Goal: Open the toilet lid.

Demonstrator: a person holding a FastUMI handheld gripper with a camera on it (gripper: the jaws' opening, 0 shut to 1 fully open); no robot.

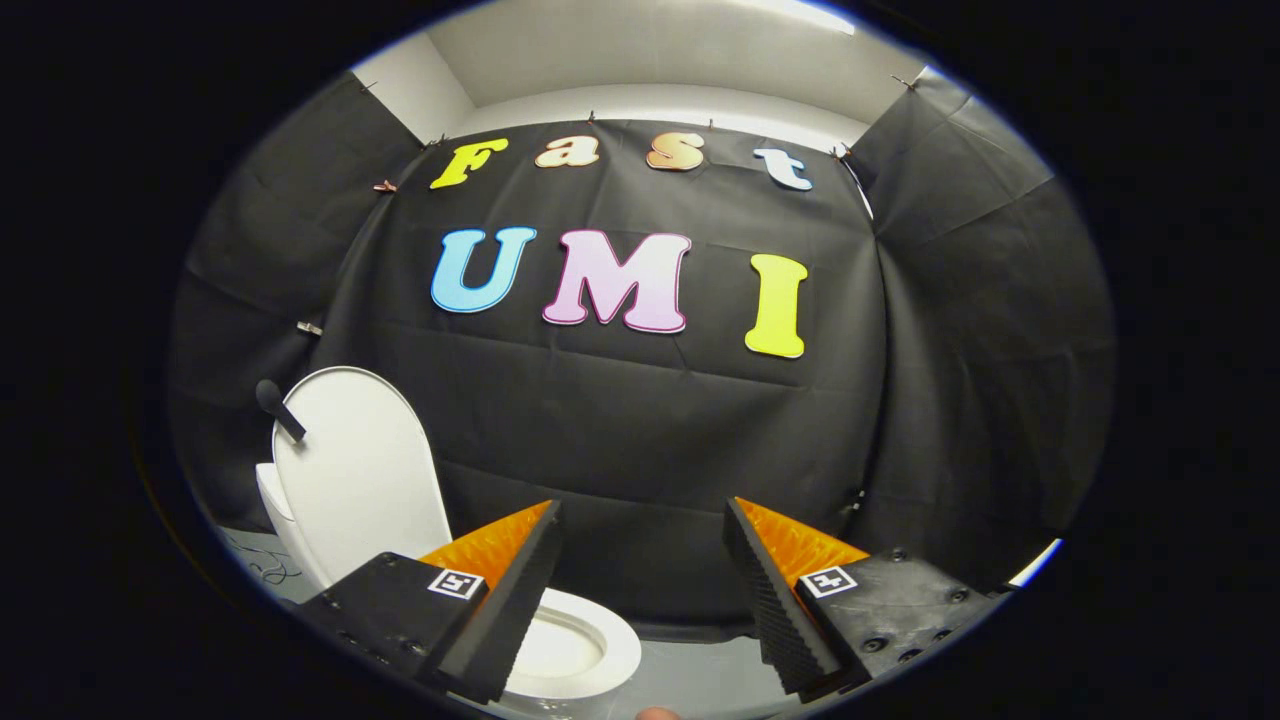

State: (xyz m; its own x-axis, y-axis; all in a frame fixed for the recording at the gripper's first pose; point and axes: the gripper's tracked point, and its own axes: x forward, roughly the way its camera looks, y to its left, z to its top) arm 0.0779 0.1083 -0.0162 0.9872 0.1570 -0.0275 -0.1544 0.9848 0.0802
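My gripper [640,590] sits nearest, its two ridged, wedge-shaped fingers spread wide apart with nothing between them.

Just below and beyond the left finger is the white oval toilet bowl [585,650] with its rounded ceramic rim, which I use as my landmark. I see only pale, smooth inner wall; whether there is water lower down, I cannot tell. No object lies in the part I can see.

Behind the bowl, further to the left, the smooth white oval toilet lid [345,470] stands raised, close to upright and leaning back. A short dark knob handle [278,408] sticks out from its upper left edge. Judging by this, the lid is already open and the task looks all but done.

Beside the bowl is a patch of pale grey floor [700,680]. Behind the bowl and lid hangs a creased black cloth wall [650,430], and above that a strip of white ceiling [640,50].

What could go wrong from here: the lid seems to rest near its balance point, so if I brush it or the handle while pulling away, it could tip forward and slam shut onto the bowl. My left finger is close over the rim, so a careless drop of my hand could knock it against the ceramic.
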